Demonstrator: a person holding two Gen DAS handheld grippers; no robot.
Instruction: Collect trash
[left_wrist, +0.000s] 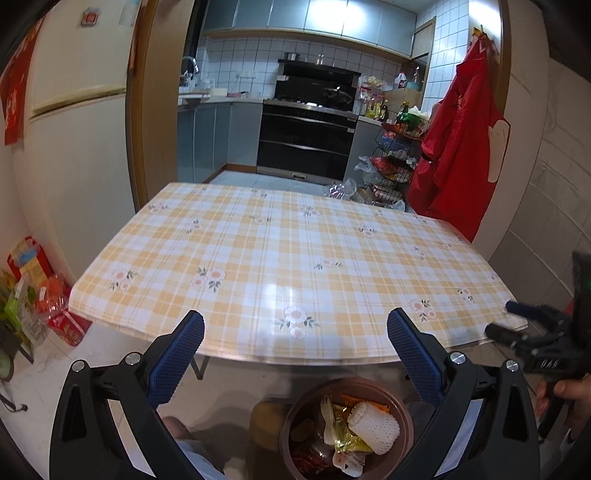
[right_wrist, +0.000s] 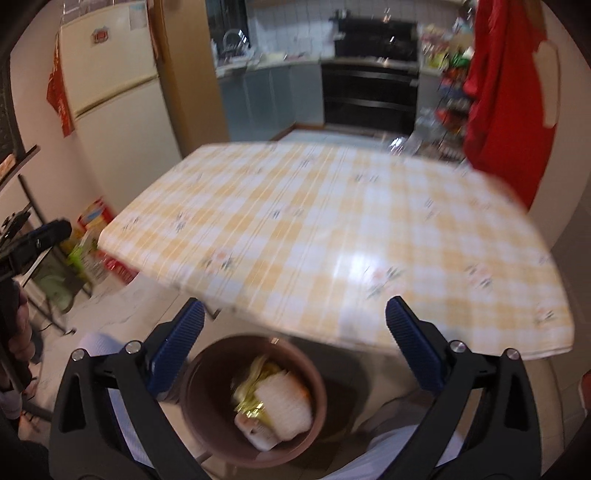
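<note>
A brown round trash bin (left_wrist: 295, 417) (right_wrist: 207, 369) stands on the floor below the table's near edge. Inside lie a white foam net sleeve (left_wrist: 373, 424) (right_wrist: 284, 410), yellow wrappers (left_wrist: 347, 439) (right_wrist: 251, 395) and other scraps. My left gripper (left_wrist: 295, 328) hangs open above the table's near edge and the bin, nothing between its blue pads. My right gripper (right_wrist: 295, 321) is open over the bin with empty jaws; it also shows at the right edge of the left wrist view (left_wrist: 517, 321). The table (left_wrist: 295, 240) (right_wrist: 332, 221) with its yellow checked cloth carries nothing.
A fridge (left_wrist: 74, 129) stands at the left, with boxes and bags (left_wrist: 40, 295) on the floor by it. A red garment (left_wrist: 461, 147) hangs at the right beside a wire rack of groceries (left_wrist: 395, 158). The kitchen with an oven (left_wrist: 306, 136) lies beyond the table.
</note>
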